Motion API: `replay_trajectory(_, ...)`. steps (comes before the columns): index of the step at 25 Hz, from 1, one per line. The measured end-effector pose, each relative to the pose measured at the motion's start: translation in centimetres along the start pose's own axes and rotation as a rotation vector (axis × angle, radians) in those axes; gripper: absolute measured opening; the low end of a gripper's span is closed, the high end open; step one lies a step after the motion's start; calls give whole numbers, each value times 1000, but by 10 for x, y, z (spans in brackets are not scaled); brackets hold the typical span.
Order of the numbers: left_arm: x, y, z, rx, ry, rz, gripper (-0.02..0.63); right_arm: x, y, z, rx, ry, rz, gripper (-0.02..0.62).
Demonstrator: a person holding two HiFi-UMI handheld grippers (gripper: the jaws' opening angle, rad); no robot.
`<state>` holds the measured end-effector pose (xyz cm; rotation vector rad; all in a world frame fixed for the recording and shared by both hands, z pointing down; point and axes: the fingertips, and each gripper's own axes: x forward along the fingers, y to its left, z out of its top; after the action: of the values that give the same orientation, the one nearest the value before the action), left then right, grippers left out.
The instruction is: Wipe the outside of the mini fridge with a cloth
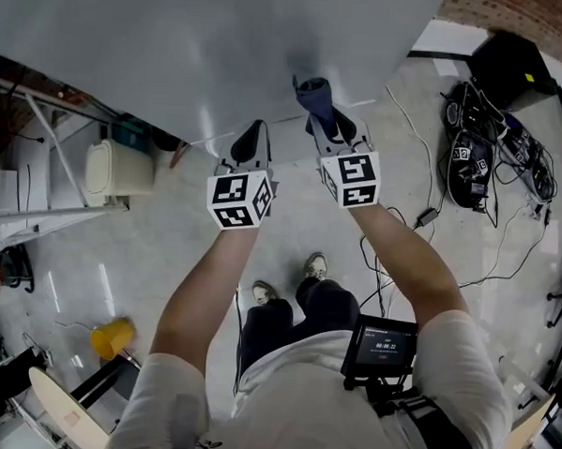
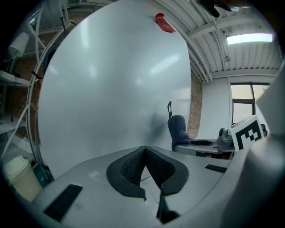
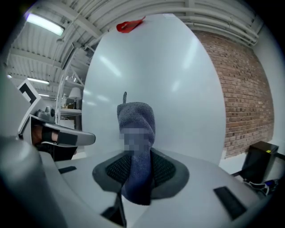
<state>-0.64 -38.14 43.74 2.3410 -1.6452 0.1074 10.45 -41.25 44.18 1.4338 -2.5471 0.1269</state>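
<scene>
The mini fridge (image 1: 206,46) is a large pale grey smooth face filling the top of the head view; it looms ahead in the left gripper view (image 2: 111,89) and the right gripper view (image 3: 178,89). A dark blue-grey cloth (image 1: 314,97) sticks up from my right gripper (image 1: 326,127), which is shut on it; the cloth (image 3: 137,133) stands upright between the pads, its tip close to the fridge face. My left gripper (image 1: 251,144) is shut with nothing in it, its pads (image 2: 143,165) pressed together, just left of the right one. The cloth (image 2: 179,131) shows at the right there.
A red tag (image 3: 129,26) sits at the fridge's top edge. Cables and black gear (image 1: 482,154) lie on the floor at right. A metal shelf rack (image 1: 40,169) with a cream container (image 1: 115,171) stands at left. A yellow object (image 1: 112,338) lies lower left. A brick wall (image 3: 242,102) runs at right.
</scene>
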Motion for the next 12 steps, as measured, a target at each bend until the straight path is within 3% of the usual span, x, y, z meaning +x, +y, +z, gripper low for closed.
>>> replay_trajectory(8,-62,91,-61,17,-23,120,3,34,142,-61,-6,-8,174,110)
replay_trajectory(12,-77,133,-92,25,-69,168,3,59,192,-91,-13,-45,241,110)
